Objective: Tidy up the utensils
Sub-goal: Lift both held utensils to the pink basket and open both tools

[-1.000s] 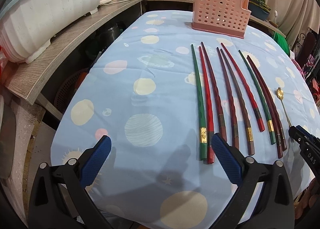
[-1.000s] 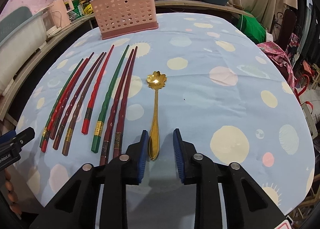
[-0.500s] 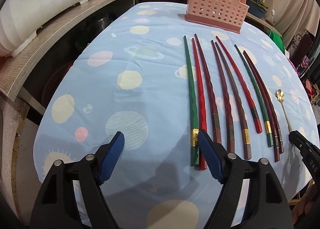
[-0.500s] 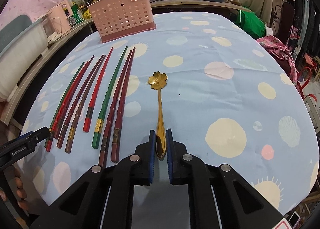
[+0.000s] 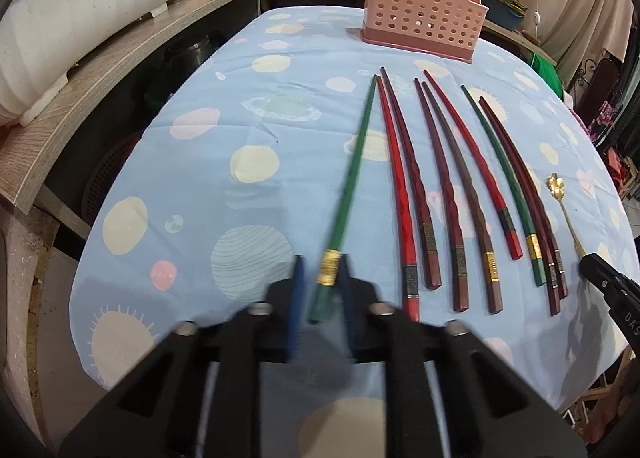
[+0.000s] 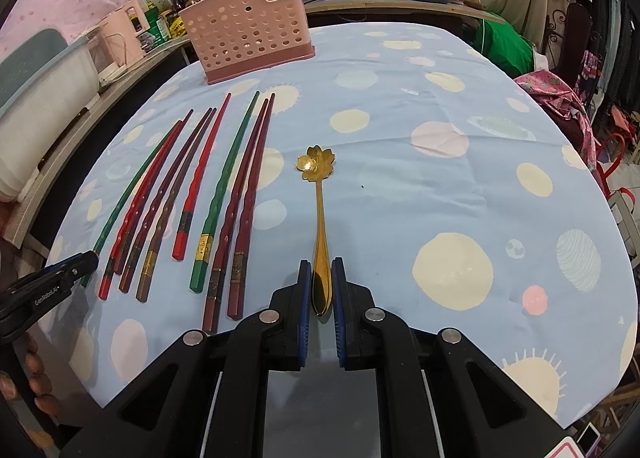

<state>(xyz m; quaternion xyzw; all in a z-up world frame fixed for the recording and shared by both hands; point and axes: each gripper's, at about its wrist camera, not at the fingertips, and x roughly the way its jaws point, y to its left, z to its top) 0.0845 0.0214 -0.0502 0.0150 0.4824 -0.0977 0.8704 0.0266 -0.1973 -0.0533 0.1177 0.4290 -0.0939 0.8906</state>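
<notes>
Several red, brown and green chopsticks (image 5: 448, 194) lie side by side on the blue spotted tablecloth (image 5: 208, 186). My left gripper (image 5: 320, 274) is closing around the thick end of the leftmost green chopstick (image 5: 348, 182), which is swung to the left; its fingers are blurred. My right gripper (image 6: 320, 278) is shut on the handle of a gold flower-bowl spoon (image 6: 318, 194) that lies on the cloth. A pink perforated utensil holder (image 5: 424, 26) stands at the far end of the table; it also shows in the right wrist view (image 6: 248, 42).
A wooden counter (image 5: 100, 70) with a white tub (image 5: 72, 6) runs along the left. Pots and bottles stand behind the holder. Cloth and a chair are past the table's right edge (image 6: 560, 98).
My left gripper has moved right and closed from wide open onto the leftmost green chopstick, swinging its thick end left. My right gripper has stayed closed on the spoon handle.
</notes>
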